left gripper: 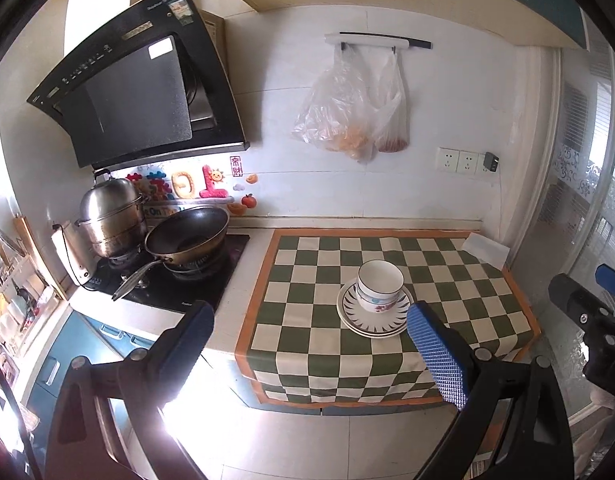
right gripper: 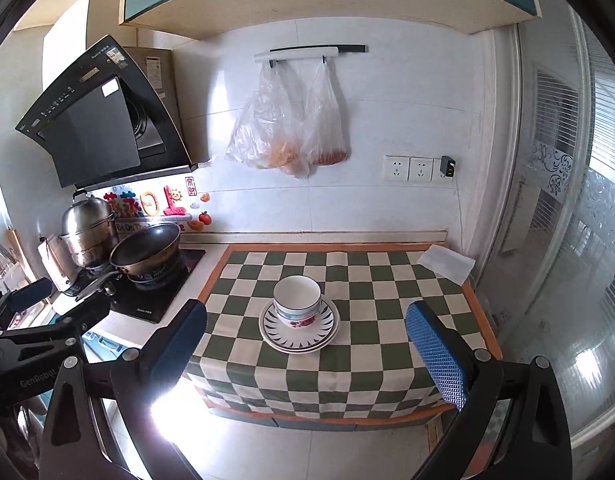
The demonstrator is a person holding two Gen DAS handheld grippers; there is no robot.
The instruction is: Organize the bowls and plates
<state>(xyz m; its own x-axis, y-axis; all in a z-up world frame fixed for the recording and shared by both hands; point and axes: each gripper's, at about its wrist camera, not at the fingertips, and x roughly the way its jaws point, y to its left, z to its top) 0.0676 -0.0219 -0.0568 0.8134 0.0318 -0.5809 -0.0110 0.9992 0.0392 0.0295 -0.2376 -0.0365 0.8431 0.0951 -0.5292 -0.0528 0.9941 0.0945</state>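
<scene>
On the green-and-cream checked cloth [right gripper: 387, 320], white floral ceramic bowls [right gripper: 297, 300] are sitting nested on stacked patterned plates [right gripper: 299, 326]; you are holding both the left gripper [left gripper: 311, 332] and the right gripper [right gripper: 307, 332] with fingers apart and empty, so pinch the rim gently, since the glaze is likely slippery and brittle.

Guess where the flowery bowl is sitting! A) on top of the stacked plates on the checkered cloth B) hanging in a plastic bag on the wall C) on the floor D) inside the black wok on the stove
A: the flowery bowl stands upright on the stacked plates, which rest on the checkered cloth, apart from the wok.
</scene>
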